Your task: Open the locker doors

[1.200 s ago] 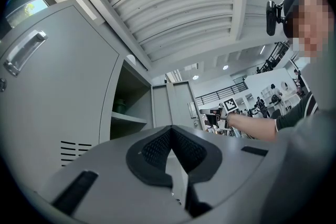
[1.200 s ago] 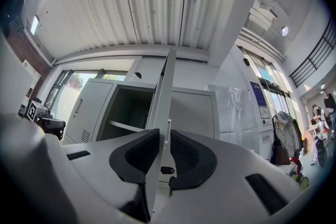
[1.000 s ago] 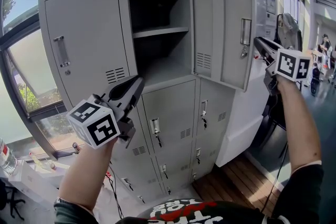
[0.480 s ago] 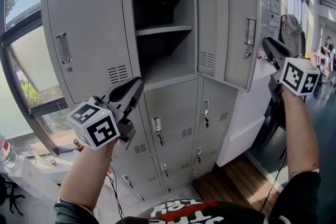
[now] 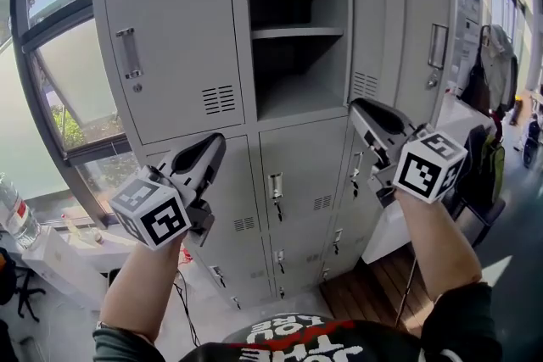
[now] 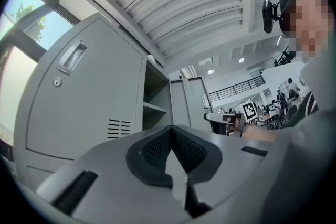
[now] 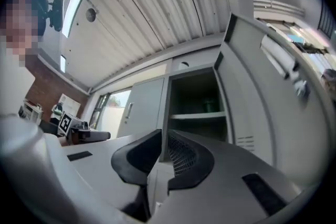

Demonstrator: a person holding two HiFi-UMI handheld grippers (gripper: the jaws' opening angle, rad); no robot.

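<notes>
1. Both sets of jaws held nothing. The left gripper (image 5: 212, 147) was closed tip to tip, and the right gripper (image 5: 363, 109) had just been closing, down to a thin slit.
2. Since a second earlier, the right gripper had left the upper right door (image 5: 420, 30), which stood wide open, and dropped toward the lower doors (image 5: 297, 174).
3. One upper left door (image 5: 174, 47) stayed shut, probably the next to open.

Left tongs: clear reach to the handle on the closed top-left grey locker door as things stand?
Probably yes. The left tongs hang below the silver handle of the closed grey metal top-left door with only open air between; they are shut, so they'd need opening first.
</notes>
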